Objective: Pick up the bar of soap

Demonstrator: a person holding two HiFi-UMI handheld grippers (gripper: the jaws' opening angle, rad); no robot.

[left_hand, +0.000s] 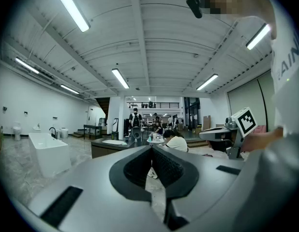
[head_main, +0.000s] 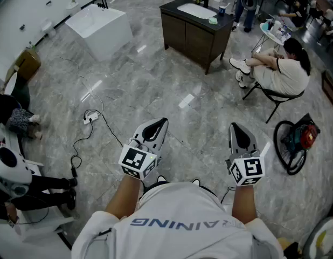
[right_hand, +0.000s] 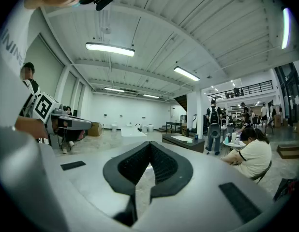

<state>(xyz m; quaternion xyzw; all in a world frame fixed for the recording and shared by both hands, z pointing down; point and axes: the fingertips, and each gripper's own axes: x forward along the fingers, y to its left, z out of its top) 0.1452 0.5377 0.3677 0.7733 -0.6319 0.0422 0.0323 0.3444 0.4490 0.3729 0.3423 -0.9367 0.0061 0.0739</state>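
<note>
A dark wood vanity (head_main: 194, 28) with a white sink stands far ahead across the floor. A small pale green thing (head_main: 213, 20) lies on its counter by the right corner; it is too small to tell whether it is the soap. My left gripper (head_main: 161, 122) and right gripper (head_main: 234, 126) are held side by side in front of my chest, pointing towards the vanity and far short of it. Both are shut with nothing between the pads. The vanity (left_hand: 111, 146) shows above the shut left gripper (left_hand: 151, 148) in the left gripper view, and the vanity (right_hand: 183, 141) right of the right gripper (right_hand: 150, 143) in the right gripper view.
A white bathtub (head_main: 99, 28) stands at the far left. A person sits on a chair (head_main: 279, 69) right of the vanity. A cable and plug strip (head_main: 91, 116) trail on the marble floor to my left. A hoop and tool bag (head_main: 296, 142) lie at the right. People sit at the left edge (head_main: 15, 117).
</note>
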